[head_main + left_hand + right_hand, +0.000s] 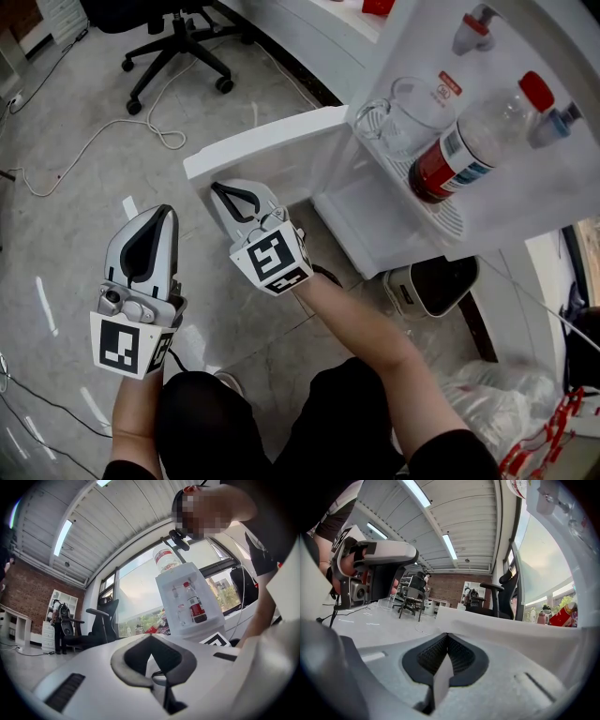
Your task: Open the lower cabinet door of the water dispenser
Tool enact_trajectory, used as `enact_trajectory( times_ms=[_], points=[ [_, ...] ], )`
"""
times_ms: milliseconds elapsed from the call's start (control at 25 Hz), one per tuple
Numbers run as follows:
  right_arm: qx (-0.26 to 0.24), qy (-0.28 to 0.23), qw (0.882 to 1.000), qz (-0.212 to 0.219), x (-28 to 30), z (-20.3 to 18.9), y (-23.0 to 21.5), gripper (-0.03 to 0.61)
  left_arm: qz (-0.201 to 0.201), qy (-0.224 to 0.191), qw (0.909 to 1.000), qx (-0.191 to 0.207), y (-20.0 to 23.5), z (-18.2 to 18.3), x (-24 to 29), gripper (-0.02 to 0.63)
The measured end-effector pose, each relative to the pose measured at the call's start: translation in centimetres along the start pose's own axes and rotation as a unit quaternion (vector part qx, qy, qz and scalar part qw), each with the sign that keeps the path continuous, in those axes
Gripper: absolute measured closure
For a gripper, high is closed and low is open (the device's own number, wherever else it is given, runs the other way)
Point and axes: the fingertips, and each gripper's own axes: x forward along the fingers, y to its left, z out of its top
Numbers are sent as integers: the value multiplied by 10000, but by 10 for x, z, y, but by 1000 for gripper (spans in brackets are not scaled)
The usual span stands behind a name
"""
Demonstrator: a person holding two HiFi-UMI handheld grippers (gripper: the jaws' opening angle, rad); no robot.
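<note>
White lower cabinet door [272, 145], swung open: it lies just beyond your right gripper [221, 189], fingers clenched empty. Left gripper [166, 212], also clenched, sits farther off.

I am in an open, loft-style office. A swivel office chair [180, 42] stands on a polished floor [56, 244] strewn with loose cables [167, 134]. There are a brick wall [21, 590], white shelves [48, 631], ceiling strip lights [62, 537], big windows [136, 597] and a water dispenser [187, 620].
</note>
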Motion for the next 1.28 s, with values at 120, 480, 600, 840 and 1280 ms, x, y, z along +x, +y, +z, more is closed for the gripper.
enact_trajectory(
  times_ms=[120,480,600,840,1280],
  points=[
    [52,46,10000,-24,-6,-4,-4,573,35,19,10000,-48,5,-3,0,606],
    [-23,247,9997,48,-43,-14,-12,574,-126,14,9992,-368,-18,-16,15,606],
    [167,255,9995,-6,-55,-11,-20,574,-240,16,9991,-361,-24,-8,24,606],
    [1179,546,9905,-452,-90,1,-42,574,-353,261,9975,-554,-31,25,37,606],
    [1994,1065,9691,-988,-164,57,-41,574,-673,910,9895,-899,-67,99,29,607]
  ],
)
